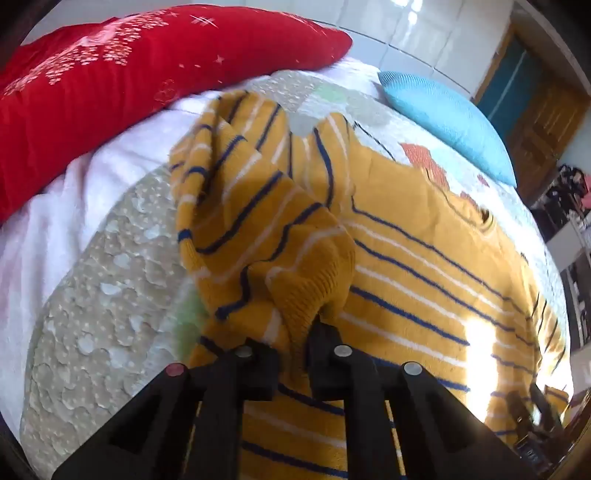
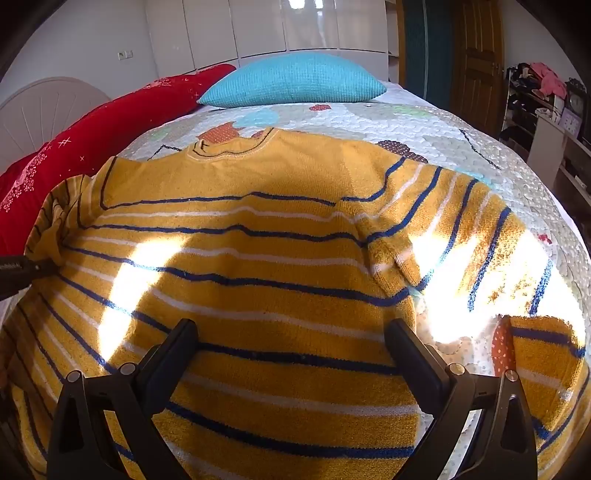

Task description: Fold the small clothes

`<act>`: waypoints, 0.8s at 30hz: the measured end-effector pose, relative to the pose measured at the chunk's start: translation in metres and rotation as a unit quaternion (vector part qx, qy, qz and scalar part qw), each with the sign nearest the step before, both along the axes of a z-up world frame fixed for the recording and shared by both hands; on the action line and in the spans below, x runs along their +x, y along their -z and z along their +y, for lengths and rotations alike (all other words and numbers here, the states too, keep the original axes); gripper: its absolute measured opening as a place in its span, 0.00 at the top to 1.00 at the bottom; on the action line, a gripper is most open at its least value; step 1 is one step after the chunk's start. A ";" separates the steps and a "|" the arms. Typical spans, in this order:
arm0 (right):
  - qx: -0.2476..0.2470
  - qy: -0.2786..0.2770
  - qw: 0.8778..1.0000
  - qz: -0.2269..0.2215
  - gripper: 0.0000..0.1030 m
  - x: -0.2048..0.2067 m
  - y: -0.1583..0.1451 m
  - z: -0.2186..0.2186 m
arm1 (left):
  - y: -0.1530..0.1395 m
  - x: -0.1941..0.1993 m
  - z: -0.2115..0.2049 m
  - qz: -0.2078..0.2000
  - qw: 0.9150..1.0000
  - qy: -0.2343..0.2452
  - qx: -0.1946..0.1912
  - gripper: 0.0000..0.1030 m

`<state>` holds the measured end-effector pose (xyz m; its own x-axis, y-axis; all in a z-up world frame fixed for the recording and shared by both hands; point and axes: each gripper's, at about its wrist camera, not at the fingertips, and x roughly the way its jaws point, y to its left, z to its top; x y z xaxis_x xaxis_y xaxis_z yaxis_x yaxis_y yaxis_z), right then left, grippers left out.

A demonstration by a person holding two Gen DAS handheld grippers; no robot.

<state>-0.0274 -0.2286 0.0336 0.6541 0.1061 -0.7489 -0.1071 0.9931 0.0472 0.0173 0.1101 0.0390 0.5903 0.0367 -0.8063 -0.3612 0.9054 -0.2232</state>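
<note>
Sweater, mustard with navy and white stripes, lies spread on the quilted bedspread. Left gripper pinches its sleeve cuff; right gripper hovers above the body, jaws wide, nothing between them.

Sunlit bedroom with a quilted bed.
White glossy cupboards, wooden door, cluttered shelves; red and blue pillows.
</note>
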 end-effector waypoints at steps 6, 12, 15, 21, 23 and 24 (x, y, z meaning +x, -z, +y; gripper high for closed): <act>-0.006 0.000 1.000 0.002 0.00 0.000 0.000 0.006 | -0.039 -0.061 0.071 -0.014 0.987 -0.110 0.113 0.89; -0.007 0.002 1.000 0.003 0.00 0.003 0.000 0.002 | -0.035 -0.125 0.158 0.029 0.970 -0.201 0.136 0.86; -0.007 -0.001 1.000 0.003 0.00 0.003 0.001 -0.001 | -0.033 -0.146 0.155 0.020 0.979 -0.166 0.114 0.82; 0.129 -0.031 0.991 0.017 0.05 -0.036 -0.025 -0.029 | -0.024 -0.177 0.079 -0.015 1.000 -0.012 0.009 0.47; 0.156 -0.047 0.987 0.008 0.05 -0.072 -0.030 -0.041 | -0.019 -0.185 0.055 -0.024 0.999 0.038 -0.025 0.43; 0.158 -0.049 0.986 0.005 0.05 -0.089 -0.031 -0.047 | -0.016 -0.187 0.044 -0.027 0.997 0.063 -0.037 0.39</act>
<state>-0.1165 -0.2759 0.0646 0.6223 0.3967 -0.6748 -0.1993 0.9140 0.3535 -0.1696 0.1542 0.0547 0.6299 -0.0984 -0.7704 -0.2306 0.9235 -0.3066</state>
